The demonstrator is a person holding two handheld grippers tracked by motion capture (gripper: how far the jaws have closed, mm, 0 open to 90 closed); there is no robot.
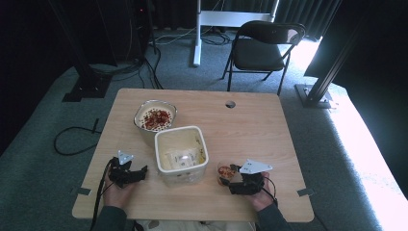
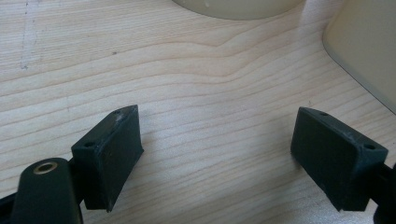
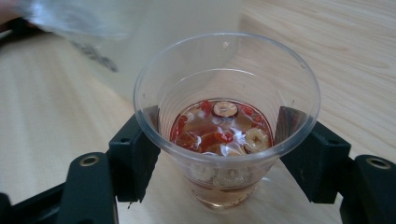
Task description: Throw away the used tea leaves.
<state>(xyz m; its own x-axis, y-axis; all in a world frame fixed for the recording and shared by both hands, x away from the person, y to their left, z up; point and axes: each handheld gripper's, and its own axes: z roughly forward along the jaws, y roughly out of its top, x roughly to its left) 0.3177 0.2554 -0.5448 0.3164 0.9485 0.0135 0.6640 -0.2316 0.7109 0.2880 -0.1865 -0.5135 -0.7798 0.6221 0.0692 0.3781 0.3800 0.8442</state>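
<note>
Right tongs (image 3: 219, 154) are clamped on the cup (image 3: 226, 116) near the surface's (image 1: 250, 125) front edge; left tongs (image 2: 229, 158) sit apart, holding nothing.

1. The cup (image 3: 227, 121) is small, round and made of clear plastic.
2. It stands upright on the wooden table (image 1: 250, 125), near the front edge, just to the right of the square cream tub (image 1: 181, 153).
3. In the bottom of the cup is a little reddish drink with red bits and pale round slices floating in it.
4. The right gripper (image 3: 219, 140) has one black jaw on each side of the cup, right against its wall.
</note>
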